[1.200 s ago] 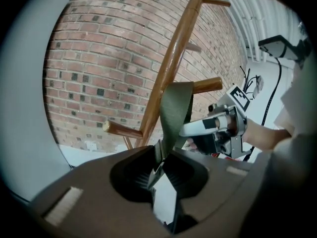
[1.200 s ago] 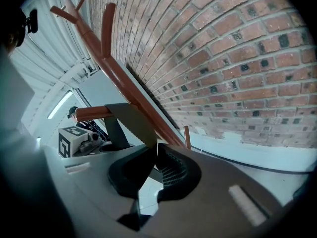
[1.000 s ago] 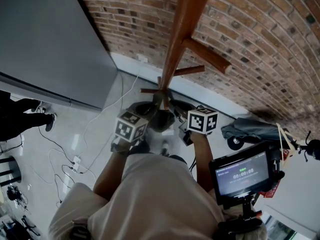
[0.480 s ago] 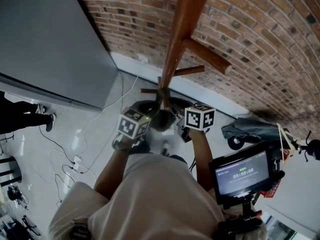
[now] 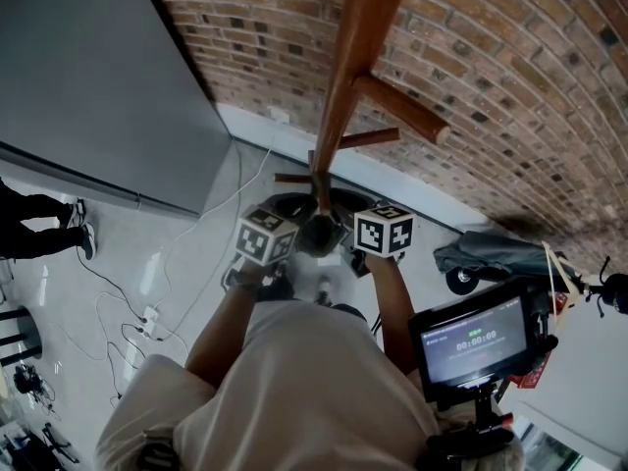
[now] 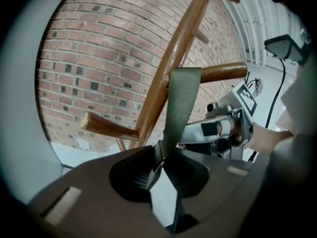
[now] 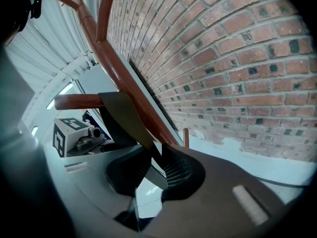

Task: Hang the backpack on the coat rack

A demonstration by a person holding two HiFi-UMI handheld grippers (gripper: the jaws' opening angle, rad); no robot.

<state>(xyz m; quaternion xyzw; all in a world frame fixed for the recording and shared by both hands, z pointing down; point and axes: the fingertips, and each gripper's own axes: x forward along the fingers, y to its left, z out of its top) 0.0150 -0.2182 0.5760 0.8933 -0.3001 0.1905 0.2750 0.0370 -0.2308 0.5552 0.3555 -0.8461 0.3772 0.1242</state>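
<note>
Left claw: The left claw pinches a green strap at its very tips. From there the strap rises up and a little to the right of the claw and folds over a wooden peg.

Rack: The coat rack has its slanting pole just beyond the claw's tips. The peg juts from the pole above them, and the strap's fold sits on the peg close to the pole.

Backpack: The backpack is the dark bulk between and below the two claws, hard by the pole. How much of its weight the peg already bears cannot be told.

Right claw: The right claw is opening its jaws. The strap runs down between them, but the pads do not seem to press on it. The peg lies above and to the left of this claw's tips.

Step in hand: This looks like the release. The strap is looped over the peg, so the hanging seems nearly done.

Next move: The left claw likely has to spread its jaws too. Both claws should then draw straight back from the strap without snagging it, so that the fold stays seated near the pole and does not slide toward the peg's free end.
</note>
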